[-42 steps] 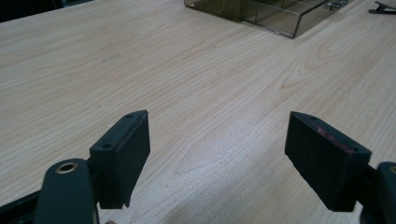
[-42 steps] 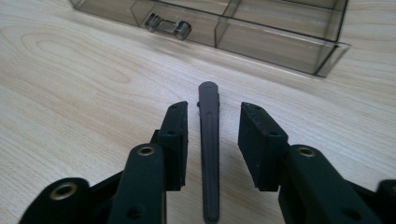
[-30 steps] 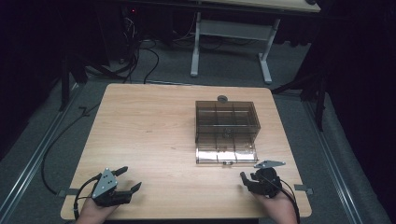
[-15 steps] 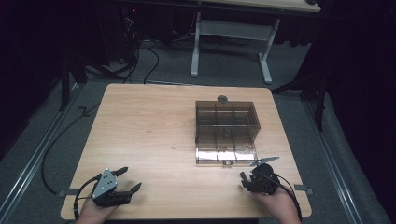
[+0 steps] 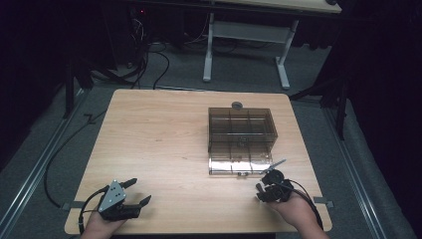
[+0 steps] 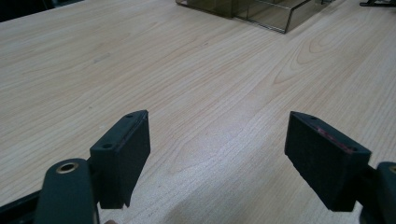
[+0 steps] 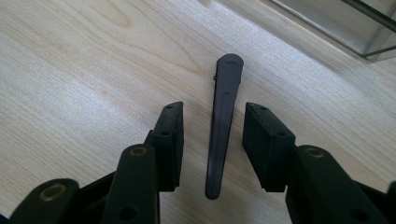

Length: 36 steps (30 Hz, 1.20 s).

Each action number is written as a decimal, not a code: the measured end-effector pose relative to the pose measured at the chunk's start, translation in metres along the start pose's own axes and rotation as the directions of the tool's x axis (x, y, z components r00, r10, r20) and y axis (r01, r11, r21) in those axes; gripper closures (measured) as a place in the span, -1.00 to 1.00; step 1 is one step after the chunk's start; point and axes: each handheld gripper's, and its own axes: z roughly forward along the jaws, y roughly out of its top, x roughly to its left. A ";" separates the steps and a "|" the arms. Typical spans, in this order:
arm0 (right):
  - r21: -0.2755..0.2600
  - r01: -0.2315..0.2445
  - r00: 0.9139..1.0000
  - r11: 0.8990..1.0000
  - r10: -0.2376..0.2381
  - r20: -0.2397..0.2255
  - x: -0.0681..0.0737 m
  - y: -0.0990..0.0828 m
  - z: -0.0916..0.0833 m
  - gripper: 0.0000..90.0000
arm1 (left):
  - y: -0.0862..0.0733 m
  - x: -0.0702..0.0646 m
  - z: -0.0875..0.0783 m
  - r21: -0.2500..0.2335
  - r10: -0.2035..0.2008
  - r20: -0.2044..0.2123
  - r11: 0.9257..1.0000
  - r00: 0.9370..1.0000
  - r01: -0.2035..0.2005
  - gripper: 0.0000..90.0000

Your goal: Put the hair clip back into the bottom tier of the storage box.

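Note:
A slim dark clip (image 7: 223,121) lies flat on the wooden table (image 5: 164,144), its rounded end pointing away from the camera. My right gripper (image 7: 215,112) is open and low over it, one jaw on each side, neither pad touching it. From above, the right gripper (image 5: 263,187) sits near the table's front right, just in front of a clear brown compartment box (image 5: 240,139). My left gripper (image 5: 140,190) rests at the front left, wide open, and its own view shows the left gripper (image 6: 219,121) with bare wood between the jaws.
A small round dark object (image 5: 237,105) lies just behind the box. The box corner (image 7: 364,28) is close to the right gripper's far right. A white-legged desk (image 5: 246,45) and cables stand on the floor beyond the table.
The right gripper has rolled and dipped toward the table, its grey top plate now seen nearly edge-on. The left gripper has stayed put.

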 end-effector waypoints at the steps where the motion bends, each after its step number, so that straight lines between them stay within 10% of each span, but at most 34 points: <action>1: 0.008 0.002 1.000 1.000 -0.002 -0.001 -0.001 0.002 0.000 0.32 | 0.000 0.000 0.000 -0.001 -0.002 0.002 1.000 1.000 0.002 -0.49; 36: 0.191 0.029 0.999 0.981 -0.025 -0.024 -0.007 0.034 0.003 0.65 | 0.001 0.000 0.002 0.004 0.010 0.009 1.000 1.000 -0.010 -0.49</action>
